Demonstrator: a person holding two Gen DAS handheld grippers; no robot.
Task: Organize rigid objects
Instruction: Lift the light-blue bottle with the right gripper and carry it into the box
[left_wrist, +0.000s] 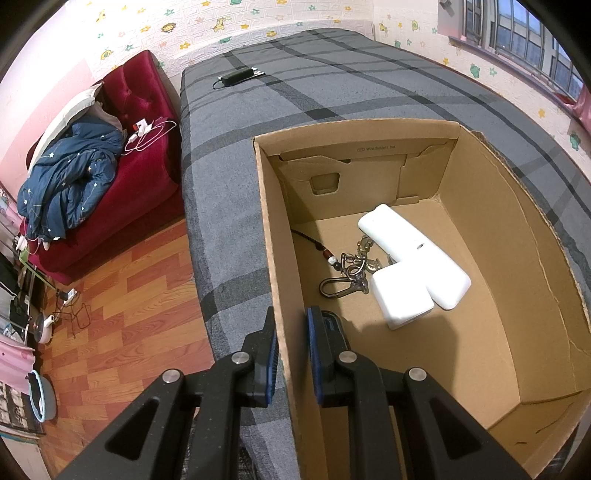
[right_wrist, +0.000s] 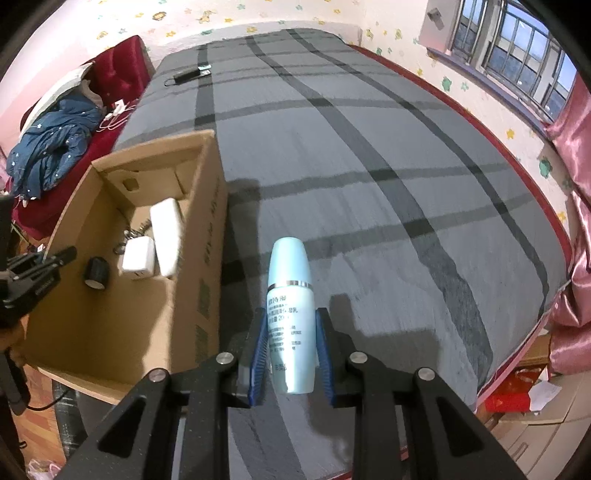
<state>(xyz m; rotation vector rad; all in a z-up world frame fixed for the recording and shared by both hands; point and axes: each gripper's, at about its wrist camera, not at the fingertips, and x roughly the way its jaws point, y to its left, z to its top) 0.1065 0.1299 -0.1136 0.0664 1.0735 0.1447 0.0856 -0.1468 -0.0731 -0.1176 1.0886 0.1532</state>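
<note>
Left wrist view: left gripper (left_wrist: 291, 354), jaws clamped on the near-left wall of the cardboard box (left_wrist: 517, 258), one pad outside and one inside — steadying it on the bed (left_wrist: 258, 129). Box contents: long white case (left_wrist: 413, 251), white charger block (left_wrist: 402, 297) lying against it, key bunch with carabiner (left_wrist: 347, 275) to their left, beaded cord (left_wrist: 314, 245) trailing toward the left wall. Right wrist view: right gripper (right_wrist: 291, 354), jaws narrowed onto the pale blue bottle (right_wrist: 290, 314), cap pointing away, held clear above the grey plaid cover just right of the box. A small dark round object (right_wrist: 96, 272) also lies on the box floor near the charger. Step in hand, by judgement: carrying the bottle to the box. Next move calls for a shift left over the right wall, then lowering into the bare floor area near the front — clear of the white items — before loosening the grip.
</note>
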